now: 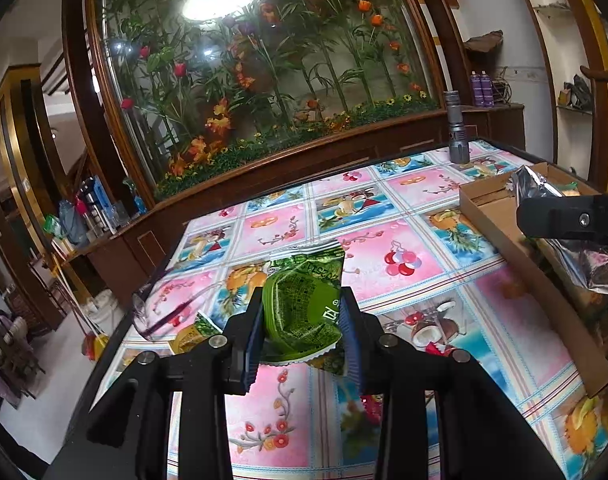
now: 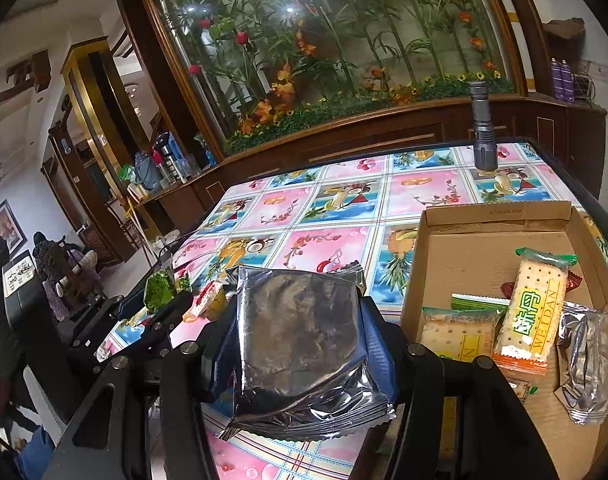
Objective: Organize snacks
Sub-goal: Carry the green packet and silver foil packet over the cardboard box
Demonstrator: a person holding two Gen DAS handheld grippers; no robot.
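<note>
Above the patterned desk (image 1: 404, 216), a green snack packet (image 1: 304, 304) is pinched between the left gripper (image 1: 304, 332) fingers, seemingly for carrying to the cardboard box (image 2: 496, 220). A silver foil packet (image 2: 304, 344) is clamped likewise by the right gripper (image 2: 300, 352), beside that box where crackers (image 2: 532, 312) are gathered.

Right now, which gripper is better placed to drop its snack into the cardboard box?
Right. The right gripper holds the silver packet beside the cardboard box; the left gripper, with the green packet, is farther away.
</note>
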